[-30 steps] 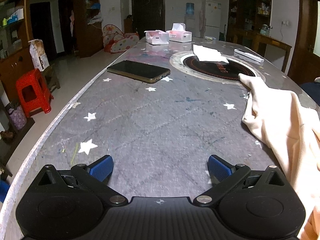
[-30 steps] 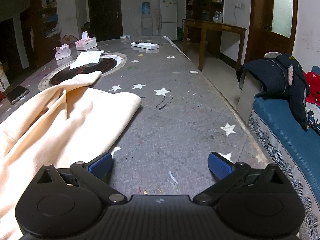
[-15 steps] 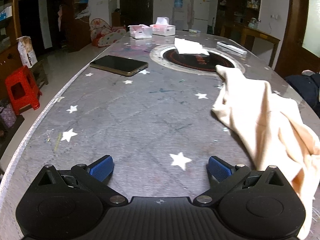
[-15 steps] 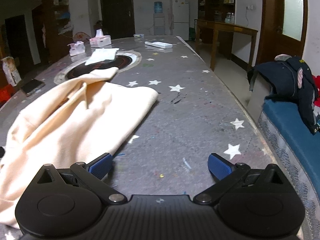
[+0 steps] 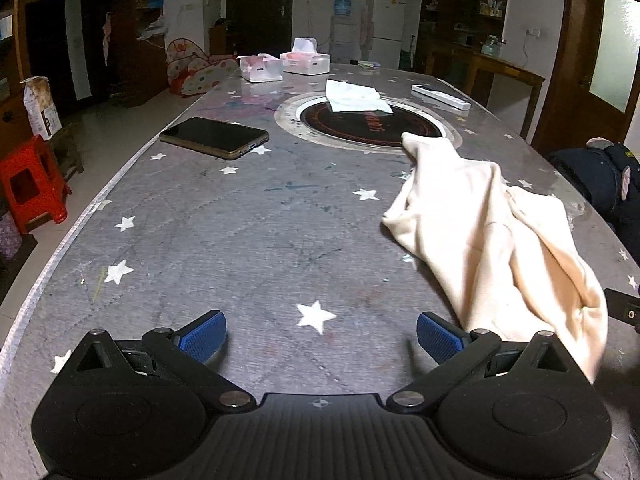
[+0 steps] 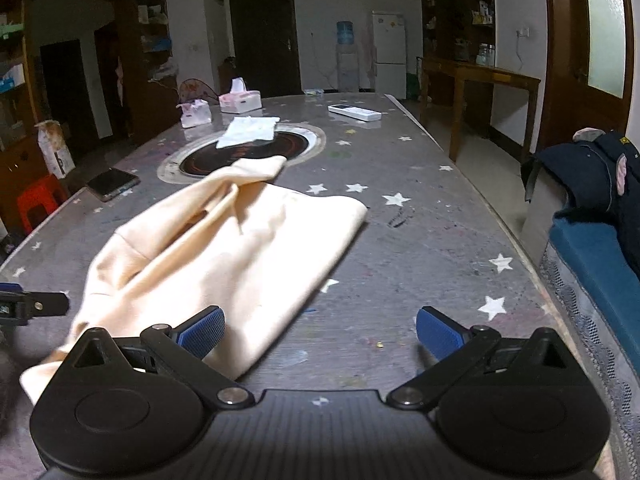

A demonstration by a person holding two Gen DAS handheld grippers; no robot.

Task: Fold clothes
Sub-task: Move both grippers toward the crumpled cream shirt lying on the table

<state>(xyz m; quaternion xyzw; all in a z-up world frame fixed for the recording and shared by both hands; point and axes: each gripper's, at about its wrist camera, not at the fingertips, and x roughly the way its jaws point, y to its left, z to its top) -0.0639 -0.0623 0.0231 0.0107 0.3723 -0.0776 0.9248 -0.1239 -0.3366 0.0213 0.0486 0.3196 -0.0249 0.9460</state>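
Note:
A cream-coloured garment (image 5: 492, 232) lies crumpled and stretched lengthwise on the grey star-patterned table (image 5: 248, 240). It also shows in the right wrist view (image 6: 236, 256). My left gripper (image 5: 320, 336) is open and empty, low over the table, with the garment's near end just right of its right finger. My right gripper (image 6: 320, 332) is open and empty; its left finger (image 6: 202, 330) hovers over the garment's near edge. The left gripper's tip shows at the left edge of the right wrist view (image 6: 28, 306).
A black phone (image 5: 214, 137) lies at the table's left. A round inset burner (image 5: 370, 122) carries a white tissue (image 5: 354, 96). Tissue boxes (image 5: 282, 65) and a white remote (image 5: 440, 96) sit at the far end. A blue sofa with dark clothes (image 6: 600, 208) stands right of the table.
Both grippers have pulled back along the table and turned, so more of the garment shows in each view. The garment looks more bunched and drawn toward the near end. Both stay open.

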